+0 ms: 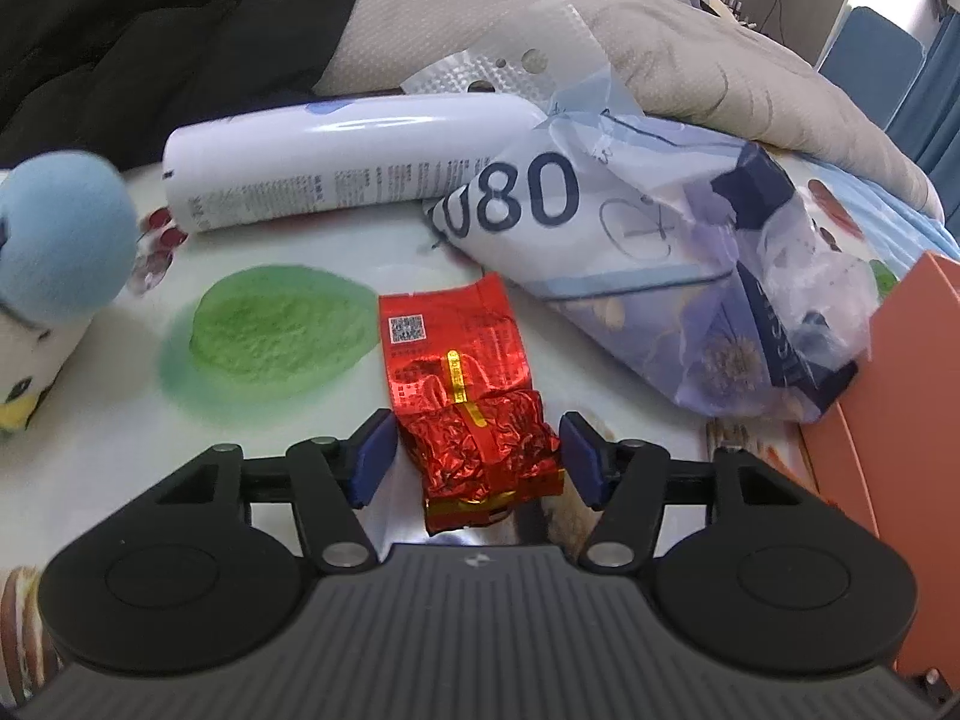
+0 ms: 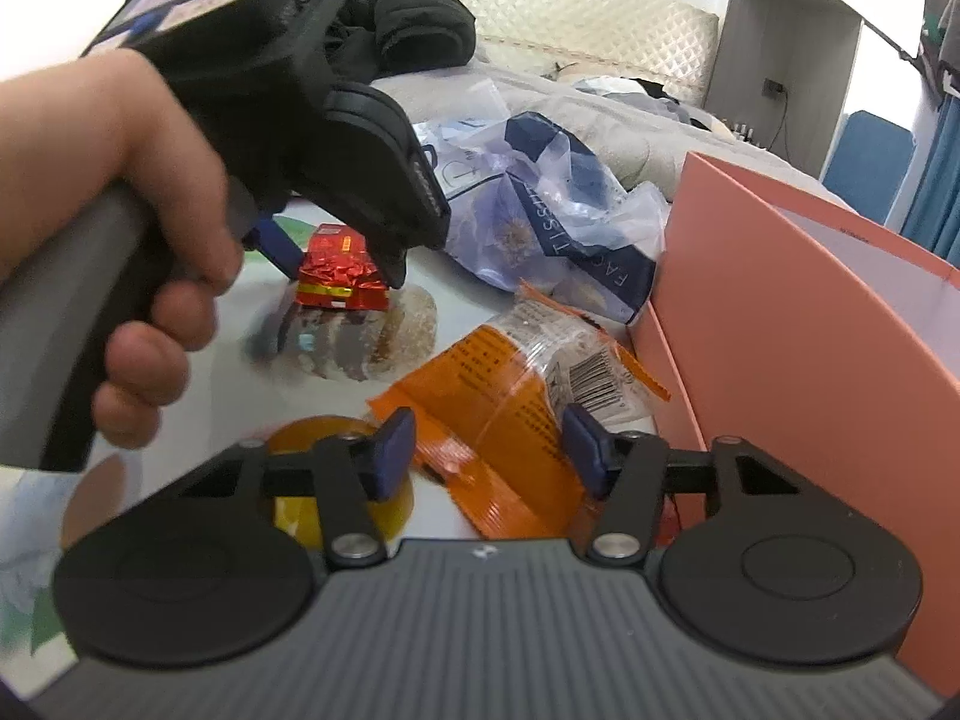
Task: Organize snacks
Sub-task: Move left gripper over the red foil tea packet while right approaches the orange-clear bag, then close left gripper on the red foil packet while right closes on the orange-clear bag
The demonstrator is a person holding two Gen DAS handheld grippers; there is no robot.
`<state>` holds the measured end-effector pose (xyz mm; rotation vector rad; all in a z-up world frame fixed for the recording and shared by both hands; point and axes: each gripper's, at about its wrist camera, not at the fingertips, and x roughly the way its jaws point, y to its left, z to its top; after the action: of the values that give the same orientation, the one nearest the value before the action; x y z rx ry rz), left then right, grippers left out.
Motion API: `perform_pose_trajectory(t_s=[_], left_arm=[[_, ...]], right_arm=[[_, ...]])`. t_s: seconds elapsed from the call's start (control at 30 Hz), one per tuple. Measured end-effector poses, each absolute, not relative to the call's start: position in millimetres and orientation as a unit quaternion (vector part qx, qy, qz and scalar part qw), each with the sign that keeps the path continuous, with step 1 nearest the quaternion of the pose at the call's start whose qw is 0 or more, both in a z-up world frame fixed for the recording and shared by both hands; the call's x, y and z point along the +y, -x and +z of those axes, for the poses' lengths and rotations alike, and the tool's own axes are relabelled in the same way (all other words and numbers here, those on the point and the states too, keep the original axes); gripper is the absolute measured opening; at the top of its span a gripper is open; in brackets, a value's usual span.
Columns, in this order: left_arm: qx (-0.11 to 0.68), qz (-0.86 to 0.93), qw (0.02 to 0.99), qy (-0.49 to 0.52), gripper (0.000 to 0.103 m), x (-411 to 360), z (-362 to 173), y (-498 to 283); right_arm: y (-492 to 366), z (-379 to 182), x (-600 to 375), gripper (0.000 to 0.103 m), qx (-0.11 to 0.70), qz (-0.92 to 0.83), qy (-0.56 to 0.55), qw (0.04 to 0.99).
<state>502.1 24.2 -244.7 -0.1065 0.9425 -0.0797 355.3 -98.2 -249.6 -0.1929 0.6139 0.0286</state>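
The left gripper point(image 1: 477, 459) straddles the crumpled end of a red foil packet point(image 1: 465, 396) lying on the table point(image 1: 336, 420), its jaws partly open with a sliver of gap on each side. The right gripper point(image 2: 489, 450) brackets an orange snack wrapper point(image 2: 510, 414), its pads point(image 2: 393, 453) at the edges; whether they press, I cannot tell. A pink box point(image 2: 804, 324) stands at three o'clock of the wrapper.

We note a table point(image 1: 336, 276) with a glossy printed covering of fruit and pastry pictures. Directly on it lie: a red foil packet point(image 1: 465, 396) near the middle, a white bottle point(image 1: 336, 171) on its side behind it, a crumpled blue-and-white plastic bag point(image 1: 660, 276) touching the bottle's end, a blue plush toy point(image 1: 54, 264) at the left edge, an orange snack wrapper point(image 2: 516, 396) just beside a pink box point(image 2: 810, 324) at the right edge.
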Motion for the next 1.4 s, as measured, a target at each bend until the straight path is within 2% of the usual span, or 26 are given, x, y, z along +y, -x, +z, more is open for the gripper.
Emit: perform_pose_trajectory(t_s=[0.03, 0.13, 0.23, 0.9, 1.13, 1.4], left_arm=[[0.454, -0.038, 0.889, 0.050, 0.065, 25, -245, -497], [0.454, -0.035, 0.889, 0.052, 0.065, 31, -243, -480], [0.455, -0.031, 0.888, 0.057, 0.065, 36, -243, -459], [0.475, -0.050, 0.874, 0.091, 0.065, 52, -228, -288], [0.464, -0.057, 0.883, 0.040, 0.065, 46, -219, -216], [0.472, -0.056, 0.879, 0.040, 0.065, 54, -216, -161]], right_arm=[[-354, -250, -99, 0.041, 0.302, 0.013, 0.098, 0.948], [-348, -248, -100, 0.028, 0.300, 0.009, 0.109, 0.948], [-342, -247, -101, 0.023, 0.302, 0.016, 0.114, 0.946], [-230, -225, -107, 0.020, 0.332, 0.060, 0.115, 0.934], [-180, -214, -113, 0.020, 0.350, 0.094, 0.110, 0.925], [-127, -206, -122, 0.020, 0.370, 0.146, 0.102, 0.912]])
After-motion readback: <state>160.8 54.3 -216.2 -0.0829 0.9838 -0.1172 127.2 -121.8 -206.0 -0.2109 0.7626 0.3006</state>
